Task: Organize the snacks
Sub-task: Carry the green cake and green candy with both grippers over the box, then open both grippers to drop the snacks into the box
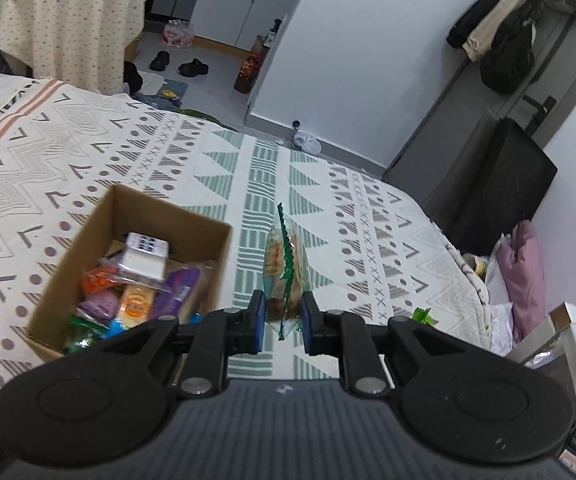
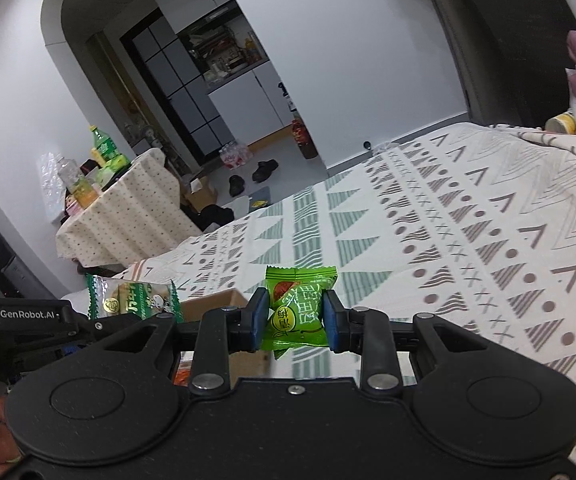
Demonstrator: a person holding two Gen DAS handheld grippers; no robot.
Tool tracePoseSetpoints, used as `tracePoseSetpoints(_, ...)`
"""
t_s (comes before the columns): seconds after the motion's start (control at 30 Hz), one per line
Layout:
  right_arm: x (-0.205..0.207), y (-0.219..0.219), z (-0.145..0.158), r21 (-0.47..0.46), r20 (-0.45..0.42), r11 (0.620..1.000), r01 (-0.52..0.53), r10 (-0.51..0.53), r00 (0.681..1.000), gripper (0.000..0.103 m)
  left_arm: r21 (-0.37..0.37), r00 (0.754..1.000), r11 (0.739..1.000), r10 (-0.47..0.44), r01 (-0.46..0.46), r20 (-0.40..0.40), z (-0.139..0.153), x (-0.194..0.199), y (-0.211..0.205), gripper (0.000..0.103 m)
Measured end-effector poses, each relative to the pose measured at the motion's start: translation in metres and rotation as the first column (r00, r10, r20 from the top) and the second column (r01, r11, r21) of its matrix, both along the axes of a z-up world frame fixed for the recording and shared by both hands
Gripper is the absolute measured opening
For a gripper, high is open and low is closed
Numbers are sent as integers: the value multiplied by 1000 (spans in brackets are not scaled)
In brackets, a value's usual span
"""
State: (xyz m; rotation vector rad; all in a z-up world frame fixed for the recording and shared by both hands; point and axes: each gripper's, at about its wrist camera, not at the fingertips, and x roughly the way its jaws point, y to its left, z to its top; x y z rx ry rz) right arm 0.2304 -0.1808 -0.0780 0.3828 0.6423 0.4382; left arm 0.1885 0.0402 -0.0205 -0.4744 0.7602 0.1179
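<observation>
Snacks held in both grippers above the patterned bed, beside a half-filled box.

Left gripper (image 1: 281, 318) pinches a clear snack packet with green serrated edges (image 1: 284, 264) between its blue pads; the packet stands on edge and sticks out forward past the fingertips, clear of the bedspread (image 1: 367, 208). To its left a cardboard box (image 1: 88, 240) sits on the bedspread, holding a jumble of wrapped snacks in orange, purple, yellow, blue and green, with a small white carton on top. Right gripper (image 2: 295, 320) is clamped on a bright green candy packet (image 2: 301, 308), which is crumpled between the pads. In the right wrist view the left gripper's packet shows flat-on at the lower left, with an edge of the box just behind it. A round table with a dotted cloth (image 2: 128, 216) stands beyond the bed, bottles on top.
</observation>
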Motion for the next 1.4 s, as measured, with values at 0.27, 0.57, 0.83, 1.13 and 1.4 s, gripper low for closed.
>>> tracePoseSetpoints(0.27,4,39,6,-10,-1,999,-38,38,999,29,-36,996,996,85,-84,18,7,-7,56,17)
tracePoseSetpoints(0.57,11,85,8,-42,-9,995,-87,87,996,29,-67,990,988,142,-142,-16,-2,-11,106,17)
tracePoseSetpoints(0.83,20,120,5,-63,-31,990,-127,126,992,29,-113,986,982,141,-152,-93,-25,-8,129,21)
tracePoseSetpoints(1.13,36,147,14,-43,-6,991,-129,129,992,53,-106,973,971,201,-213,-109,-25,-9,161,39)
tracePoseSetpoints(1.4,27,120,9,-25,-41,995,-94,93,995,60,-64,972,974,209,-217,-103,-19,-10,159,72)
